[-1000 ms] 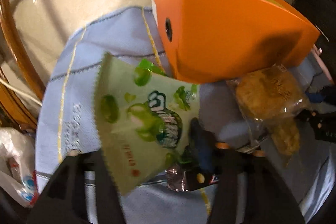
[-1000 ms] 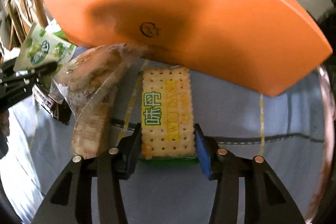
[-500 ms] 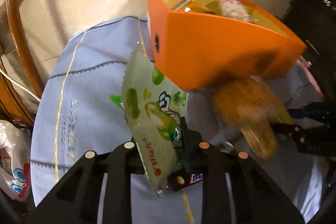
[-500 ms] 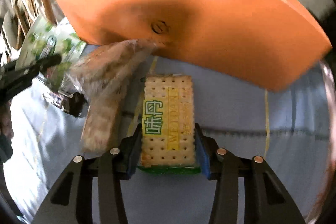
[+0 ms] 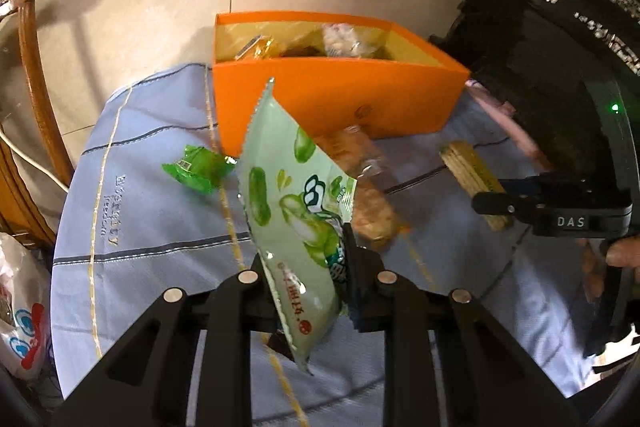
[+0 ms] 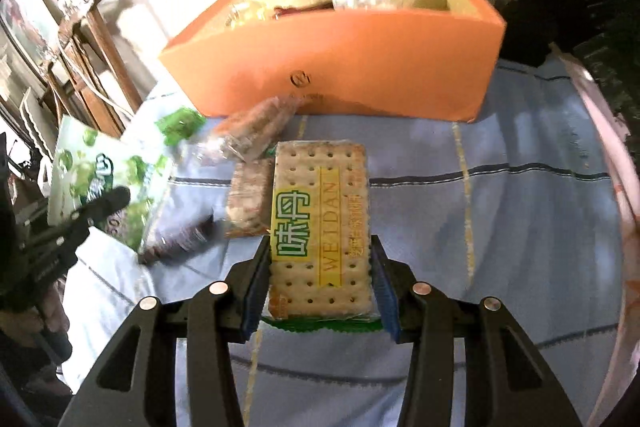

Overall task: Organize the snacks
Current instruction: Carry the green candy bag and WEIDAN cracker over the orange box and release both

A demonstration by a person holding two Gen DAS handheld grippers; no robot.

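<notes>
While the left claw (image 5: 308, 267) pinches the green pouch (image 5: 292, 211) by one edge and the right claw (image 6: 320, 283) clamps the cracker pack (image 6: 320, 219), the limp pouch may slip or catch the orange box (image 5: 336, 99) wall.

1. I see a matt orange cardboard box (image 5: 332, 103) with a yellowish lining.
2. The pale green snack bag (image 5: 292, 227) looks like glossy plastic film.
3. The cracker pack (image 6: 320, 227) is wrapped in clear, shiny plastic.
4. The blue tablecloth (image 6: 500, 219) is woven, stitched cloth.
5. The chair (image 5: 36, 67) is polished wood.
</notes>
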